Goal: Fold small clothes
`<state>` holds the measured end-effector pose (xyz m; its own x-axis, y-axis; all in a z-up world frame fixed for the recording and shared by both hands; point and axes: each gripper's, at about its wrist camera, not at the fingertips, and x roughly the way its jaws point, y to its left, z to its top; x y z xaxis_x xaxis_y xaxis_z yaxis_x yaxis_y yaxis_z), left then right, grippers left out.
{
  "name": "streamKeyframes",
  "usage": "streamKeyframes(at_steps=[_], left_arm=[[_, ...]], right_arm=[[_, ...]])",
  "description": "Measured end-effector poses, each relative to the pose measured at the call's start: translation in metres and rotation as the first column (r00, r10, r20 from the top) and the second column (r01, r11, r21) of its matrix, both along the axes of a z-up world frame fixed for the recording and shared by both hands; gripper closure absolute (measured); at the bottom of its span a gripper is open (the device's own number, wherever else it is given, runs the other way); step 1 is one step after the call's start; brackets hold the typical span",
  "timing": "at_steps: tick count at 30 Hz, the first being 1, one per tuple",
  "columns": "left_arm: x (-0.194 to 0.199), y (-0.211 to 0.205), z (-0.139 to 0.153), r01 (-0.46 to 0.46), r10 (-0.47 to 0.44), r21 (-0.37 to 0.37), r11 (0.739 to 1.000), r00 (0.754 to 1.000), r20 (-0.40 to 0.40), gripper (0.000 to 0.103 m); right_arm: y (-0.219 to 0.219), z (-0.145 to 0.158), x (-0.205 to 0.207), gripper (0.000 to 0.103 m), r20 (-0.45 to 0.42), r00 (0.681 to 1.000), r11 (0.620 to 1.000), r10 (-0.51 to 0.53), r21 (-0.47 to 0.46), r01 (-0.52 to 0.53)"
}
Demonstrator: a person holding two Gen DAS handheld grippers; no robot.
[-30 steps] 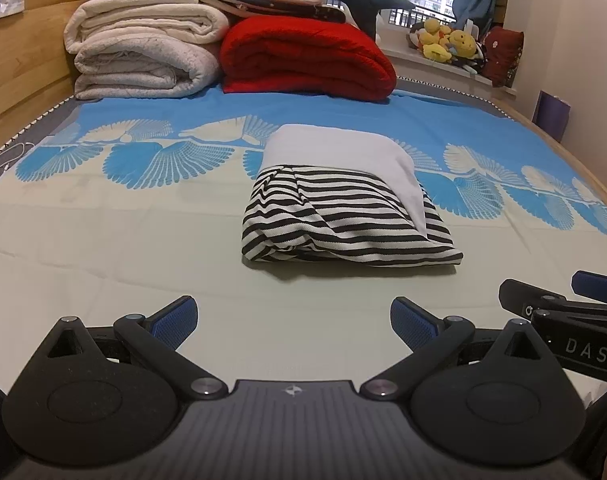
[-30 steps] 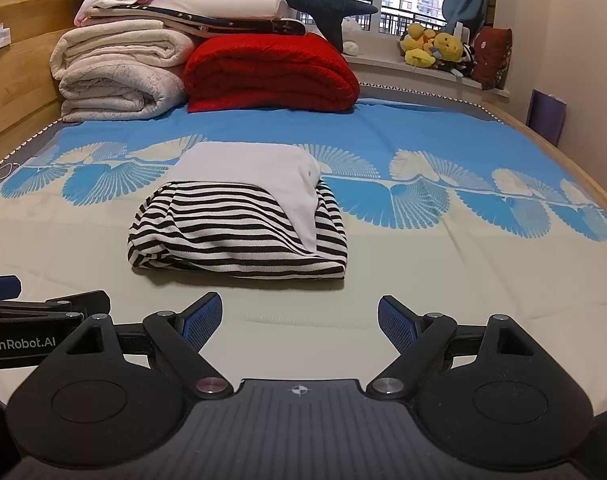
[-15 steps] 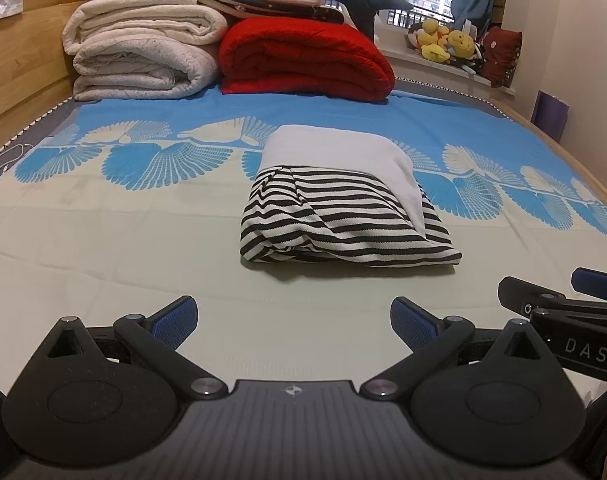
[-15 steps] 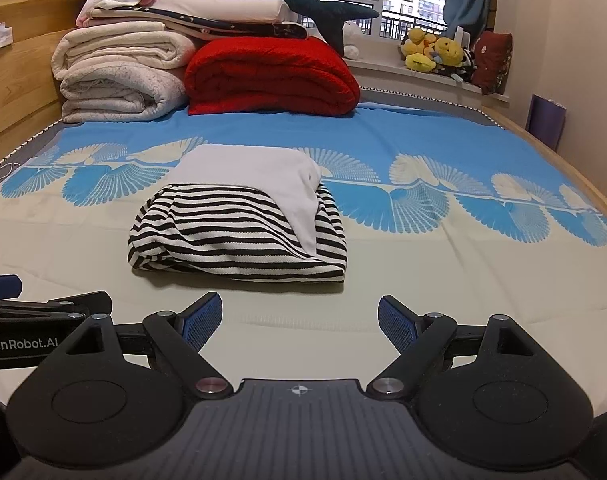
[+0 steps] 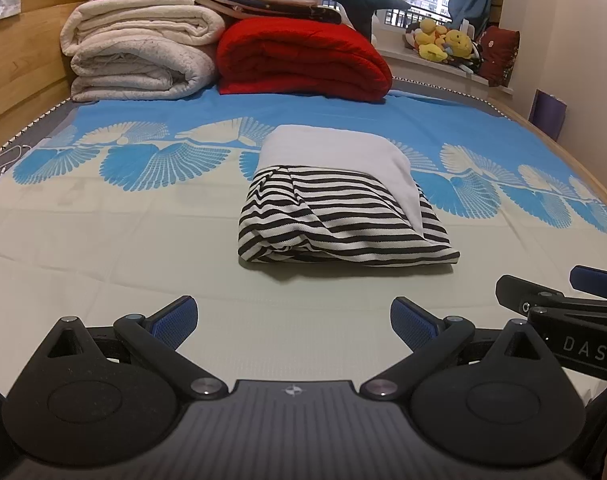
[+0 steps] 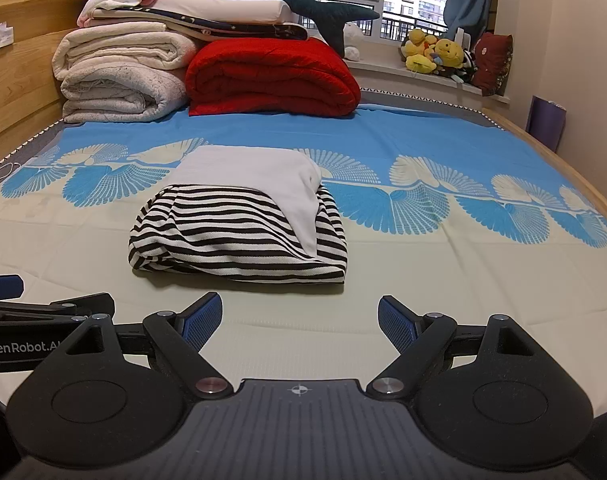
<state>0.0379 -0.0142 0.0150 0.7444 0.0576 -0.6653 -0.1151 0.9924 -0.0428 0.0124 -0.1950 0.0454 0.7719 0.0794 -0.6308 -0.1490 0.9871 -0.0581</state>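
A folded garment, black-and-white striped with a white part on top, lies flat in the middle of the bed; it also shows in the right wrist view. My left gripper is open and empty, held back from the garment's near edge. My right gripper is open and empty, also short of the garment. The right gripper's side shows at the right edge of the left wrist view; the left gripper's side shows at the left edge of the right wrist view.
The bed sheet is cream in front and blue with fan prints behind. Folded white blankets and a red quilt are stacked at the headboard end. Plush toys sit on the windowsill. A wooden bed frame runs along the right.
Both cameras have tilted up slightly, so the garment and bedding sit a little lower in view. Both grippers stay open and empty.
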Motion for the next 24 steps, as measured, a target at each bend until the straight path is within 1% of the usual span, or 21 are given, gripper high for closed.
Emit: streamKeyframes(at_steps=[24], left_arm=[[-0.0004, -0.0008, -0.0016, 0.011, -0.011, 0.001, 1.000, 1.000, 0.002, 0.000]], right_arm=[[0.0001, 0.0002, -0.0008, 0.017, 0.003, 1.000, 1.000, 0.001, -0.001, -0.001]])
